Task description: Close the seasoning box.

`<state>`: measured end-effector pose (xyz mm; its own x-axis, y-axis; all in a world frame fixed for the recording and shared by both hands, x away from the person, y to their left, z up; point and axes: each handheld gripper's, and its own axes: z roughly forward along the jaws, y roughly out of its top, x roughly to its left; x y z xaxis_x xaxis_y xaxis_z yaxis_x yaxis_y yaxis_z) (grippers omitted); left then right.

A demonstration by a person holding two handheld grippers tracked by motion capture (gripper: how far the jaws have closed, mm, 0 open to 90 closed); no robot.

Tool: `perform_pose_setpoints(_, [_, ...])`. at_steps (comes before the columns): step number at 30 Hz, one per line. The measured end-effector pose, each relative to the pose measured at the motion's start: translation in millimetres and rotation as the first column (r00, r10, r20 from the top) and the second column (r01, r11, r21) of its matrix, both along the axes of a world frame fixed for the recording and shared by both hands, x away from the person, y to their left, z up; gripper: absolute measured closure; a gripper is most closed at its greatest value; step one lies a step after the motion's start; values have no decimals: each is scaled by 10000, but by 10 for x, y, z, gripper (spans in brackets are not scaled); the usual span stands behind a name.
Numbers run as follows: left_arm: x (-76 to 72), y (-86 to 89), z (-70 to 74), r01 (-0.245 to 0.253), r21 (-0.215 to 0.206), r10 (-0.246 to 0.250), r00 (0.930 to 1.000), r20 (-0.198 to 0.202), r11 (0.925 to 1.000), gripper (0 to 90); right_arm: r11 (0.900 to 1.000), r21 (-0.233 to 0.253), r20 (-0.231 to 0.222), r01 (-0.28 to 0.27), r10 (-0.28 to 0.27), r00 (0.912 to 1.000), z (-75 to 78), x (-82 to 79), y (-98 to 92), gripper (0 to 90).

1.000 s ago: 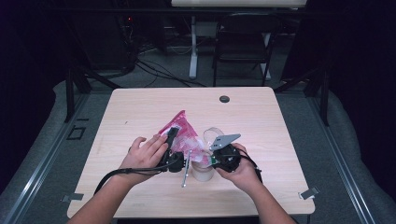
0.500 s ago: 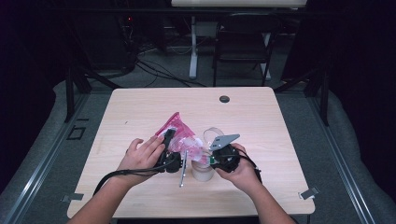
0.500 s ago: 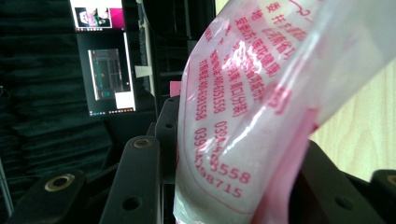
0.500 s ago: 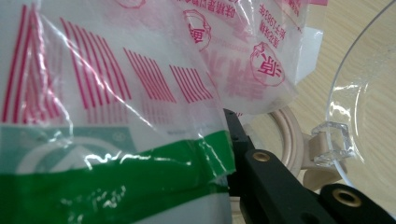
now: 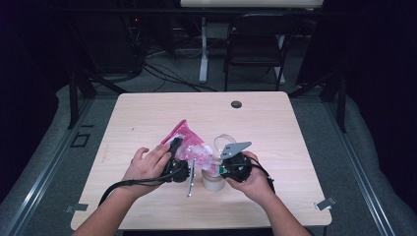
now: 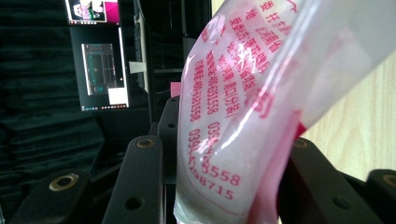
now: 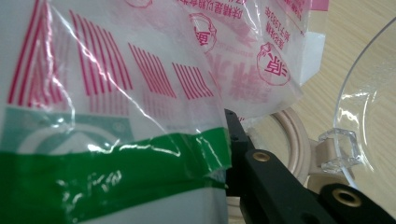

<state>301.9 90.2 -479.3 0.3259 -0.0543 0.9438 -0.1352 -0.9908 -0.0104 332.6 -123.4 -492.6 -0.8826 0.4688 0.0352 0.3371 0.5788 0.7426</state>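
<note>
While both my grippers hold the bag (image 5: 189, 142) over the jar (image 5: 212, 180), the high view shows the work near the front middle of the table (image 5: 275, 128): my left gripper (image 5: 173, 147) has the bag's pink end, my right gripper (image 5: 219, 166) its near end, just above the jar's mouth. A metal rod-like tool (image 5: 190, 176) lies on the table between my hands, just left of the jar; I cannot tell what it is. The jar's clear lid (image 5: 223, 141) stands hinged open behind it. To do this step well, I judge that I should keep the bag's lower end over the mouth, lift the pink end slowly, and let neither grip slacken, or the contents may spill onto the table.

Left gripper view: my jaws pinch the bag (image 6: 243, 107), which rises between them. Its film is translucent white, printed with red characters and digits, with a pink seam along one edge; the contents look pale.

Right gripper view: my jaws appear pressed on the bag (image 7: 116, 116), though the near jaw is hidden behind the film. Here the film is crinkled and glossy, with red stripes, round red marks and a green band. The jar's cream rim (image 7: 294, 135) and the lid (image 7: 364, 107) lie just beyond.
</note>
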Motion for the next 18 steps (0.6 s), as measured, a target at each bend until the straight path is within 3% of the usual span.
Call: perform_pose_setpoints(18, [-8,83,-68,-205,-955,165,9990,-423,9952,675,9999,155,70,-55,54,10000,20,-10,14,900])
